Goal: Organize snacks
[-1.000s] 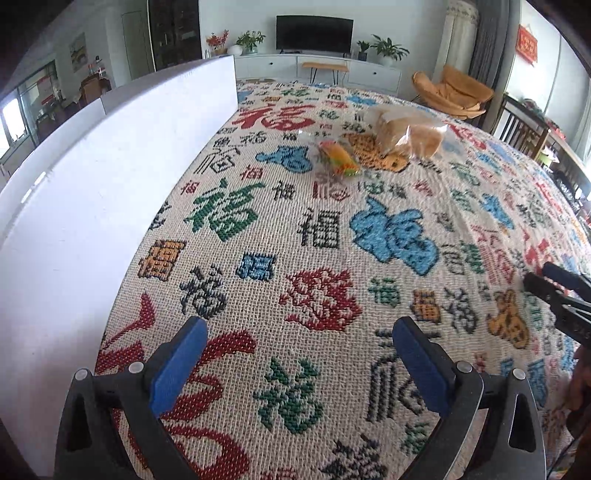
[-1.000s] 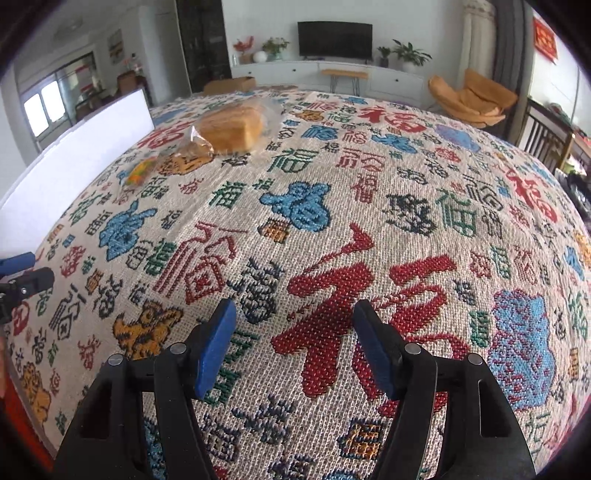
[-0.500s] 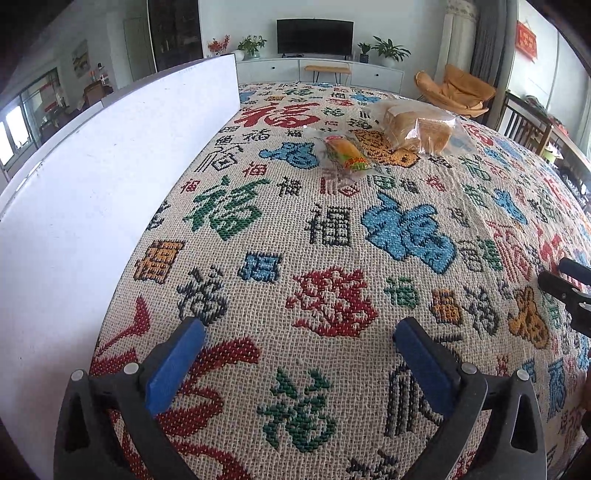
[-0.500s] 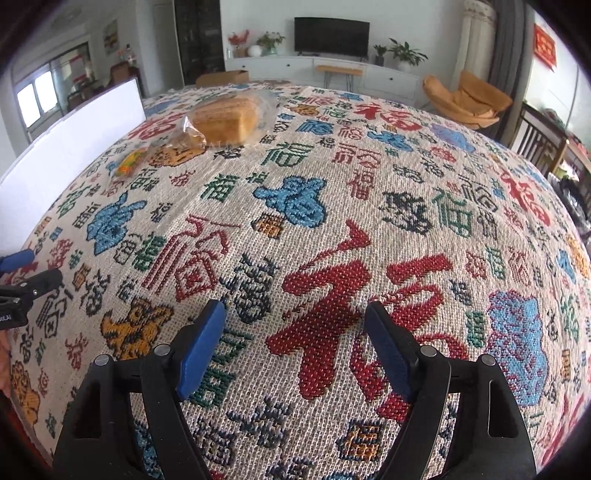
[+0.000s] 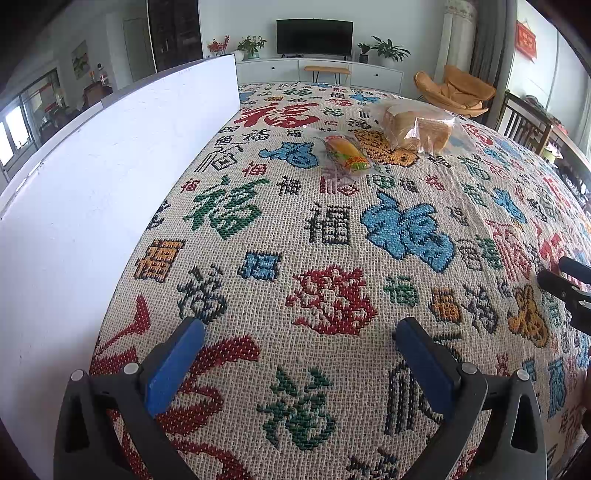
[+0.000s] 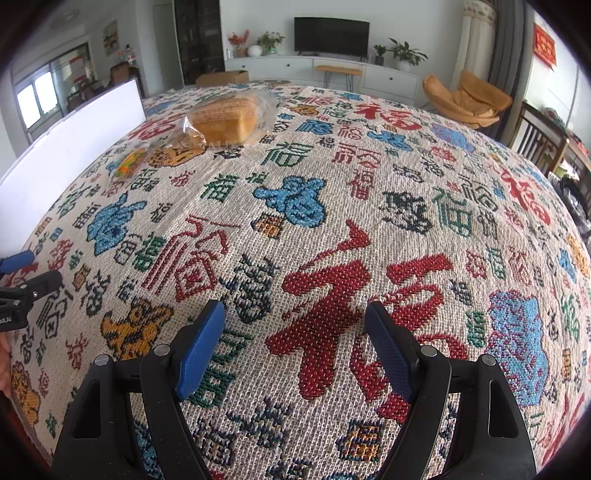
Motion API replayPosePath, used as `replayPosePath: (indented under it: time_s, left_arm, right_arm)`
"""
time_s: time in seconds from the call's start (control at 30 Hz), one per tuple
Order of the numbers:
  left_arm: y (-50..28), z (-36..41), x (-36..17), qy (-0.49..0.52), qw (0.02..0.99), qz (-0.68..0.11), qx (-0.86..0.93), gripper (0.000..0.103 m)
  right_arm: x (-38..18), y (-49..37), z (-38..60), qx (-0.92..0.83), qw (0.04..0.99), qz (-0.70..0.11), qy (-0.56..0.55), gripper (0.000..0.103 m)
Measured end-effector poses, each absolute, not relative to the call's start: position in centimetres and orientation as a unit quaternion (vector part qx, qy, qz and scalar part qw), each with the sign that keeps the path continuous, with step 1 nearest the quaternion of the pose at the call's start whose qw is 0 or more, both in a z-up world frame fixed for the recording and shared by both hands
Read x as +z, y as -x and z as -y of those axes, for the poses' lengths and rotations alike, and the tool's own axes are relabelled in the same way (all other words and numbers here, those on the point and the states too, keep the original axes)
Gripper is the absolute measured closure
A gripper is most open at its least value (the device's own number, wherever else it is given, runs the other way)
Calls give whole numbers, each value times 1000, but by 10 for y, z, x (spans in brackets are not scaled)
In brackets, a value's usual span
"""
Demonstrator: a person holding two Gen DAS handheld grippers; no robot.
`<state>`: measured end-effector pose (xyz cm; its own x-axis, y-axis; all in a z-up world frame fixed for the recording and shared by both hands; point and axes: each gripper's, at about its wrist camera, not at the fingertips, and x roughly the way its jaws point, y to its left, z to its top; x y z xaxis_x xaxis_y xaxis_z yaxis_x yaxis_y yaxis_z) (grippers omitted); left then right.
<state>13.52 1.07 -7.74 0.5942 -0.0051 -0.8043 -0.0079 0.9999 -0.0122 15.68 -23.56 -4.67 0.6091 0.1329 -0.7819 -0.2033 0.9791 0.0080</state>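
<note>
Left wrist view shows a clear bag of sliced bread (image 5: 417, 127) lying far across the table, and a small snack packet (image 5: 347, 153) with orange, yellow and green colours lies just beside it, a bit nearer. Both rest on a woven tablecloth (image 5: 332, 236) covered in big red, blue and green characters. A tall white board (image 5: 92, 177) stands along the left side of the cloth, well apart from the snacks. The left gripper (image 5: 299, 363) hangs over the cloth with its blue pads (image 5: 173, 367) spread wide and nothing between them. The right gripper (image 6: 295, 345) is over the cloth too, and its jaws have just been opening, with nothing between them. Far behind are a dark TV (image 5: 314, 33) and an orange chair (image 5: 454, 90).
</note>
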Motion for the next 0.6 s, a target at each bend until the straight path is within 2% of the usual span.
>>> replayPosePath:
  time_s: [0.37, 0.47, 0.6]
  left_arm:
    - [-136, -10, -78, 9, 893, -450, 0, 0]
    - [-134, -11, -77, 10, 893, -449, -1, 0]
    - [-135, -12, -76, 12, 894, -449, -3, 0]
  right_arm:
    - [-44, -160, 234, 87, 896, -435, 11, 21]
    - [-33, -176, 210, 175, 876, -447, -47, 21]
    - [-15, -224, 137, 265, 845, -464, -23, 23]
